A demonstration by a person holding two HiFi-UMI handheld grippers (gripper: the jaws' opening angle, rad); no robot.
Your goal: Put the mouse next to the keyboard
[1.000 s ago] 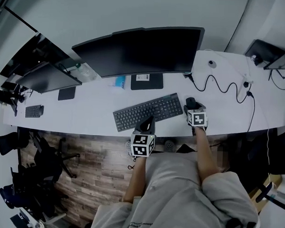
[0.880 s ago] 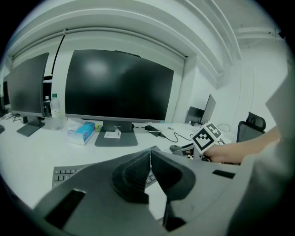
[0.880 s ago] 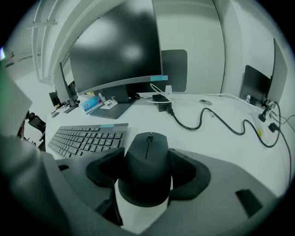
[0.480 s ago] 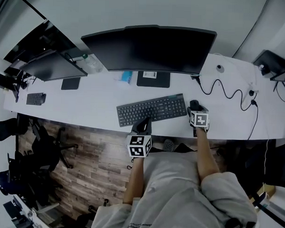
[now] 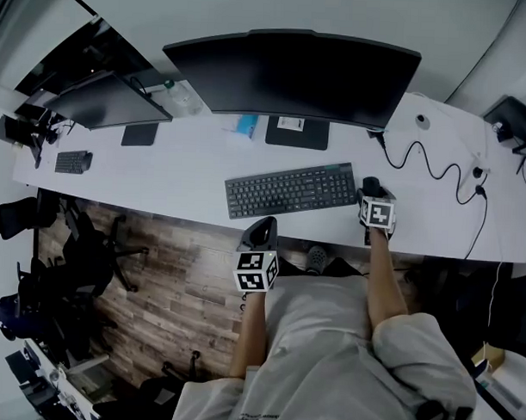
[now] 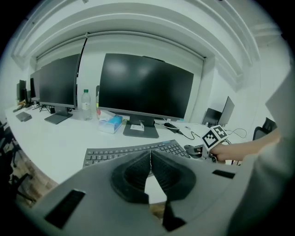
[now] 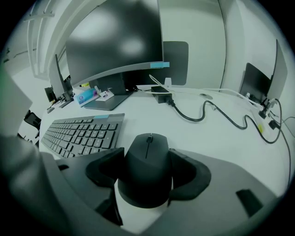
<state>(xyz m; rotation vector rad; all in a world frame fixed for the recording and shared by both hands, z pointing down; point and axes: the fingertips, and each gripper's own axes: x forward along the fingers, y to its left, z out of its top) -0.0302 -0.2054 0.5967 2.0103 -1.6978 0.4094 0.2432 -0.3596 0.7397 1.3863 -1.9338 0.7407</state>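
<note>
Left tool [image 6: 150, 162]: nearest the person, off the front edge of the surface [image 5: 187, 163], over the floor; jaws pressed together, nothing between them.
Right tool [image 7: 146, 174]: over the surface at the keyboard's right end, pointing downward; jaws wide, one pad on each flank of the mouse, gripping it.
Mouse [image 7: 147, 154]: black, domed, scroll wheel facing away from the person; sits between the right tool's pads, just beside the right end of the keyboard and apart from it. Whether its base rests on the surface cannot be told.
Handling, judged: light, rigid shell; smooth rounded top likely slippery, so the waist at the two flanks is the place to hold, as now. Sturdy enough for a firm squeeze; best set down flat rather than dropped.
Keyboard [image 7: 83, 131]: black, full width, lying flat, slightly angled along the surface.
Task state, judged: mouse already close by the keyboard; release looks like the remaining step.
Cable [image 7: 207, 113]: black, snaking across the surface beyond the mouse, well apart from it.
Monitor [image 5: 294, 72]: large, dark, at the back.
</note>
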